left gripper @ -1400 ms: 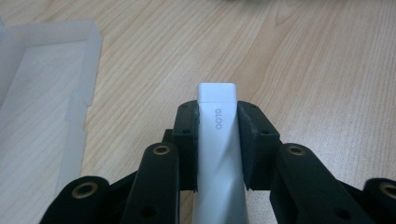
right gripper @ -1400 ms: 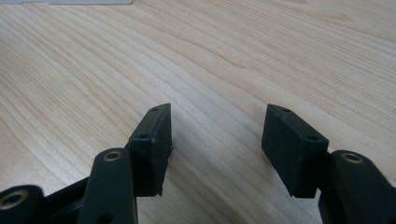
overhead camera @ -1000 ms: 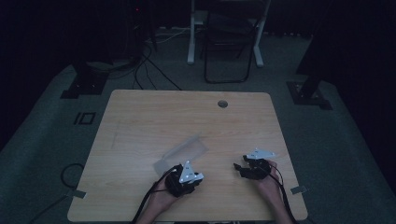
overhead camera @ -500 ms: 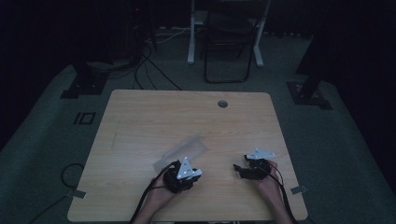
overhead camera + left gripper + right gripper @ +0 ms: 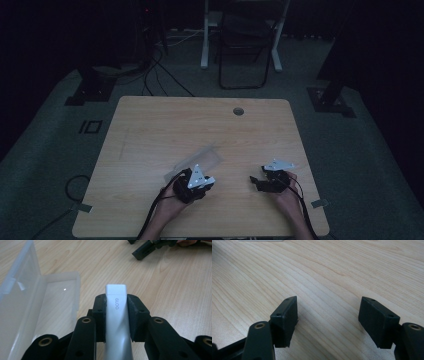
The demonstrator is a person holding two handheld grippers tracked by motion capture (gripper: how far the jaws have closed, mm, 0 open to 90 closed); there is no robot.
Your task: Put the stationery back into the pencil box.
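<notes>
Lettering "GLOO" on the white stick point(image 5: 117, 315) reads in left gripper view.

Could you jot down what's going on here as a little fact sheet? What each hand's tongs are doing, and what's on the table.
Surface: wooden table with a round hole near its far edge
Left tongs: shut on a white stick marked GLOO, pads pressing on both its sides
Right tongs: open, nothing between the jaws, which have just been opening
Other item: clear plastic case, lying open on the table beside the left tongs
Case contents: none seen in the visible part
</notes>
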